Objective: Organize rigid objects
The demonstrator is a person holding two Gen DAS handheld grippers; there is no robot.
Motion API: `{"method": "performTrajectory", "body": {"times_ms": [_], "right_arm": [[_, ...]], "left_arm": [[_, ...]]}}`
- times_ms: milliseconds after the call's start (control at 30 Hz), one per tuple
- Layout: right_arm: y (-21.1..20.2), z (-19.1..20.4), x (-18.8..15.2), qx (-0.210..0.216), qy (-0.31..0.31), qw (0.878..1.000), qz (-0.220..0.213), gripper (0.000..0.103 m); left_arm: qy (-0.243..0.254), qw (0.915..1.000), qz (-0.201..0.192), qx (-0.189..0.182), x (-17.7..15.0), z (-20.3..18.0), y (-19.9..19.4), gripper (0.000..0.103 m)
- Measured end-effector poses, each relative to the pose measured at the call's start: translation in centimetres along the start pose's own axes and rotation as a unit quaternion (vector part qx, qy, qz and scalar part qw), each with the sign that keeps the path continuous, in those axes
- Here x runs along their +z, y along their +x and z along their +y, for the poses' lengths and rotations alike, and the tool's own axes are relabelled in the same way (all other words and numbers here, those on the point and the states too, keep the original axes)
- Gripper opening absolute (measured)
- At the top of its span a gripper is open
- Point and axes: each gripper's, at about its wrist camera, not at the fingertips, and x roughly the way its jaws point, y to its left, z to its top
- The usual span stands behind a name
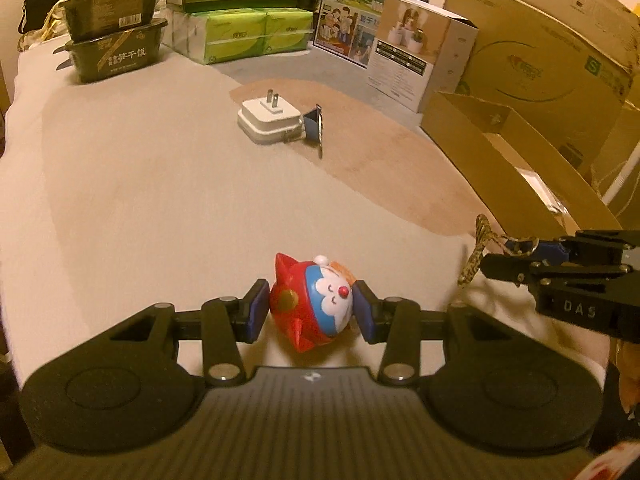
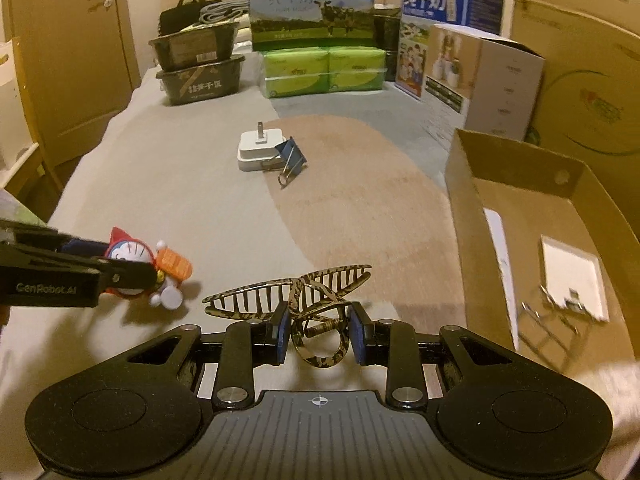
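Observation:
My left gripper (image 1: 310,308) is shut on a red and blue cartoon cat figurine (image 1: 316,306), low over the beige bed cover; the figurine also shows at the left of the right wrist view (image 2: 136,260). My right gripper (image 2: 320,330) is shut on a tortoiseshell hair claw clip (image 2: 304,292), its teeth spread open. The right gripper shows in the left wrist view (image 1: 516,260) with the clip (image 1: 478,248). A white plug adapter (image 2: 258,150) and a blue binder clip (image 2: 292,156) lie touching in mid-bed.
An open cardboard box (image 2: 476,200) stands at the right, holding a white square item (image 2: 572,280) and a wire item (image 2: 548,320). Milk cartons (image 2: 312,8), green tissue packs (image 2: 324,70), dark food tubs (image 2: 200,80) and large boxes (image 2: 500,80) line the back.

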Motion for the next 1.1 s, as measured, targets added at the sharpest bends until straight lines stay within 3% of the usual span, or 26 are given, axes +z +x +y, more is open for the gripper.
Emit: {"method": "performTrajectory", "body": {"times_ms": [533, 1100], "right_arm": [[-6.2, 1.6, -3.5, -0.003, 0.021, 1.000, -0.020, 0.031], [-10.8, -0.4, -6.2, -0.029, 0.049, 0.998, -0.029, 0.031]], "left_arm": [[0.003, 1.0000, -0.002, -0.004, -3.8, -2.3, -4.9, 0.041], [0.020, 0.9986, -0.010, -0.047, -3.9, -7.0, -6.6, 0.041]]}}
